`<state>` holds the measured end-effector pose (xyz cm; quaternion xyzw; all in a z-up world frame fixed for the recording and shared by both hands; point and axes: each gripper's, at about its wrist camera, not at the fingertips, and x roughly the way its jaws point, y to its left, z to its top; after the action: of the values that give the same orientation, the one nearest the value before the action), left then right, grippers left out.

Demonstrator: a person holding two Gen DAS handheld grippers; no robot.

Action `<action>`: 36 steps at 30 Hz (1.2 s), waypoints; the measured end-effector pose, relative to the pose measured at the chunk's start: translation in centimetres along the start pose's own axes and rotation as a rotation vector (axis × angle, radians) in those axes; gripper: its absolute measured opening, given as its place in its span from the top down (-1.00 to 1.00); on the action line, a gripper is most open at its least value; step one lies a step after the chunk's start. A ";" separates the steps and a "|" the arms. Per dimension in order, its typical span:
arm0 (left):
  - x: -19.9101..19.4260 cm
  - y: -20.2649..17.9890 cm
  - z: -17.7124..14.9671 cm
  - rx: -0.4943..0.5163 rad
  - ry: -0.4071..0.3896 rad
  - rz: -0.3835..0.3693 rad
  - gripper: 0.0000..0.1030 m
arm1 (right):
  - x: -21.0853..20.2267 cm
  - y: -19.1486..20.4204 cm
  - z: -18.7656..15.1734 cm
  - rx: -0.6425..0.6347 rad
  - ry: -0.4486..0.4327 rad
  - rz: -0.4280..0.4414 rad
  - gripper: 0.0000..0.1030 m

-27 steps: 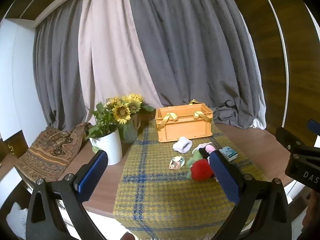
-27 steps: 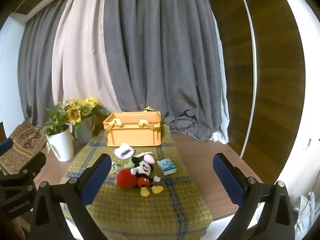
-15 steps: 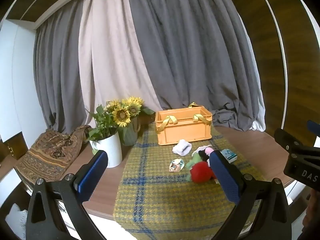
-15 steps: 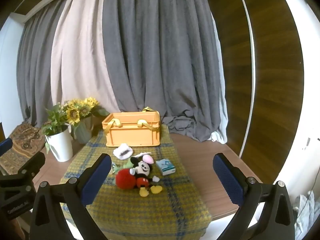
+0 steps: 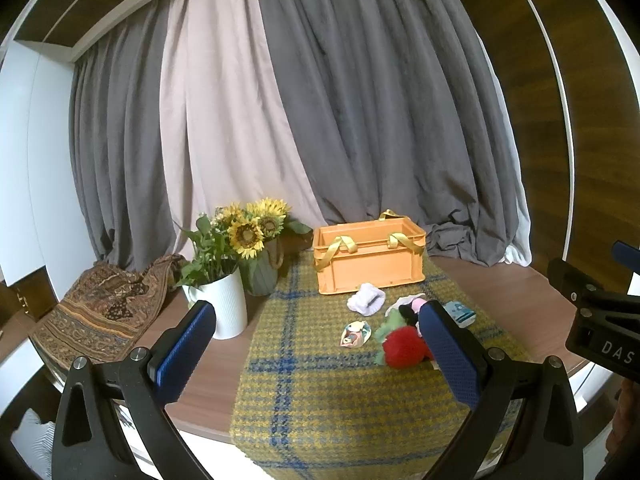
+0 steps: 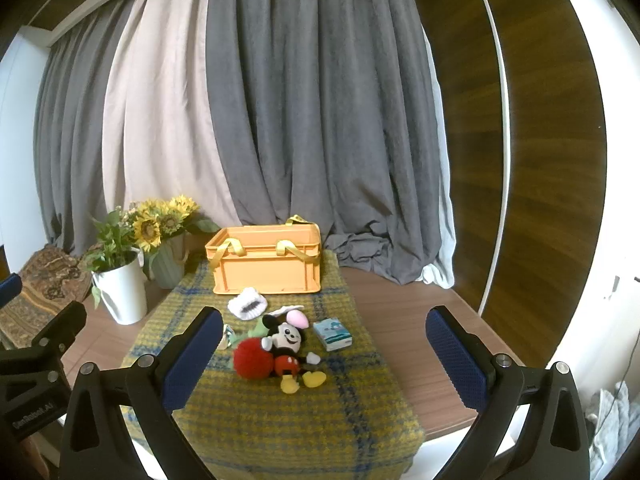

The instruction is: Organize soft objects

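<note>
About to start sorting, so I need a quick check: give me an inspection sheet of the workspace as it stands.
Surface: wooden table under a plaid cloth.
Job's things: orange crate at the back; mouse plush, red pompom, white sock, tissue pack before it.
Clutter: sunflowers, white vase, patterned bag.
Grippers: left gripper and right gripper open, empty.
Cables: nothing seen.
Surroundings: grey curtains, wood panelling.

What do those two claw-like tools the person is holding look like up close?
Each is a black plastic frame forking into two angled arms studded with silver screws. The left gripper and right gripper both end in fingers faced with dimpled blue rubber pads. White lettering marks their black bodies. No cables or sleeves are visible.
</note>
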<state>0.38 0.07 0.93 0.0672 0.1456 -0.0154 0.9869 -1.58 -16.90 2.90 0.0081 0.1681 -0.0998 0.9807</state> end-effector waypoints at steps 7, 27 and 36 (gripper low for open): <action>0.1 0.1 0.3 0.002 -0.003 0.003 -1.00 | -0.2 -0.1 0.1 -0.001 -0.002 -0.003 -1.00; 0.0 -0.4 -0.4 0.010 -0.015 -0.003 -1.00 | -0.7 0.0 0.3 -0.004 -0.007 -0.008 -1.00; -0.1 -0.3 -0.7 0.009 -0.018 -0.004 -1.00 | -0.7 -0.1 0.3 -0.002 -0.009 -0.009 -1.00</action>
<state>0.03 -0.09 0.26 0.0711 0.1367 -0.0186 0.9879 -2.13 -16.87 3.40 0.0059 0.1640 -0.1040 0.9809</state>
